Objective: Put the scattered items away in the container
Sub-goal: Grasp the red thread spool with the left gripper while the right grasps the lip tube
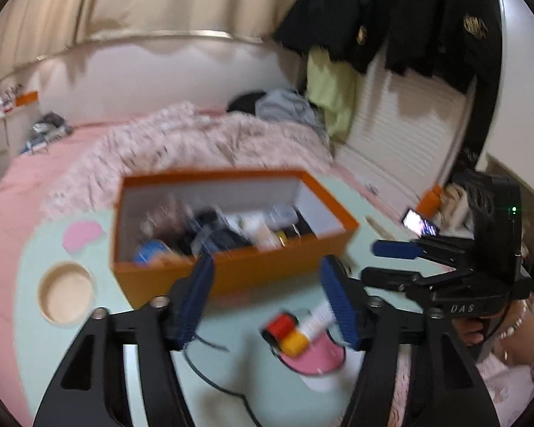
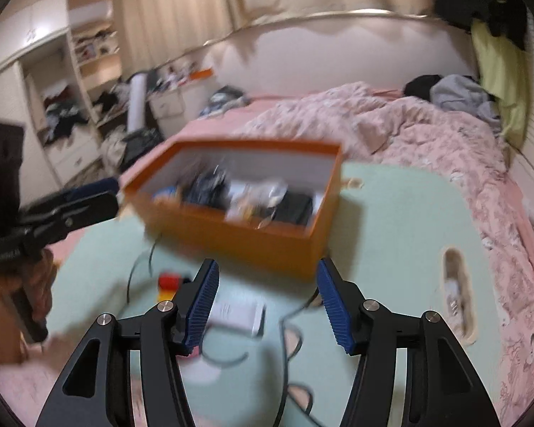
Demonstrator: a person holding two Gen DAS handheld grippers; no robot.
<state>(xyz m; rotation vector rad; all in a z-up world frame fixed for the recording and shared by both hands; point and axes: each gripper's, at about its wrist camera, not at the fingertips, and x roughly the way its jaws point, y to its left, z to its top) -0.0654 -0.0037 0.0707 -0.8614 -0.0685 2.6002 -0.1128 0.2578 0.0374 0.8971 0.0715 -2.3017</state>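
The left tongs (image 1: 267,299) stand released, their blue pads (image 1: 192,302) parted with nothing between them, angled down over a pale green bench (image 1: 28,270) that sits on a bed. Just below and between the two pads lie a small red and yellow block (image 1: 284,332) and a white tube (image 1: 318,318), both resting partly on a pink patch (image 1: 317,356) of the bench top, with a thin black cable (image 1: 210,377) curling beside them. The right tongs (image 2: 267,302) are likewise released and empty, pointing down at the same bench; beneath them lie a white card-like packet (image 2: 238,315) and loops of black cable, and the red and yellow block shows to the left of the left pad. Beyond both tongs the orange box (image 1: 231,270), open at the top, stands on the bench with a blurred jumble of dark and white items inside. In the left wrist view the right tongs reach in from the right, near the box's right end; in the right wrist view the left tongs come in from the left, held by a hand (image 2: 35,284). A round cup recess (image 1: 67,293) sits in the bench left of the box. Behind lie a rumpled pink blanket (image 2: 391,131) and beige curtains (image 1: 89,0).
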